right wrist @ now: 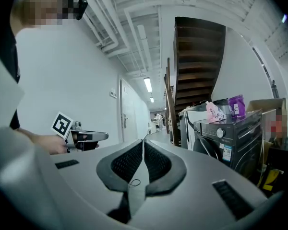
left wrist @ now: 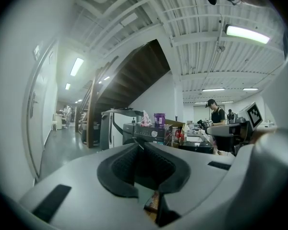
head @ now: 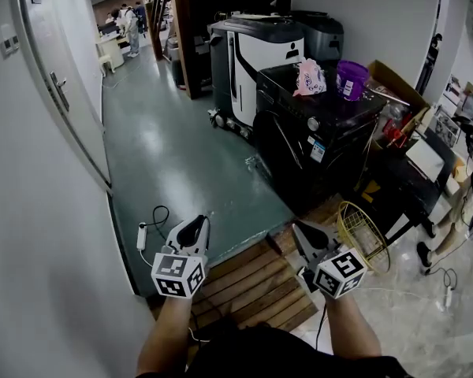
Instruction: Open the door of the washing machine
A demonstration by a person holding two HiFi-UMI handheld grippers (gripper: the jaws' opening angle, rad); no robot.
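Observation:
The black front-loading washing machine (head: 315, 140) stands ahead and right of me, its door closed, with a pink bag (head: 309, 77) and a purple tub (head: 351, 79) on top. My left gripper (head: 195, 228) is shut and empty, held low over the floor, well short of the machine. My right gripper (head: 299, 231) is also shut and empty, nearer the machine's front corner but apart from it. The left gripper view has the machine (left wrist: 144, 134) far off beyond its closed jaws. In the right gripper view the machine (right wrist: 230, 138) stands to the right, its knob and round door visible.
A white and black appliance (head: 252, 53) stands behind the washer. A gold wire basket (head: 363, 231) sits by my right gripper. I stand on a wooden pallet (head: 252, 282). A power strip and cable (head: 142, 235) lie on the green floor. A grey door (head: 55, 93) is at left.

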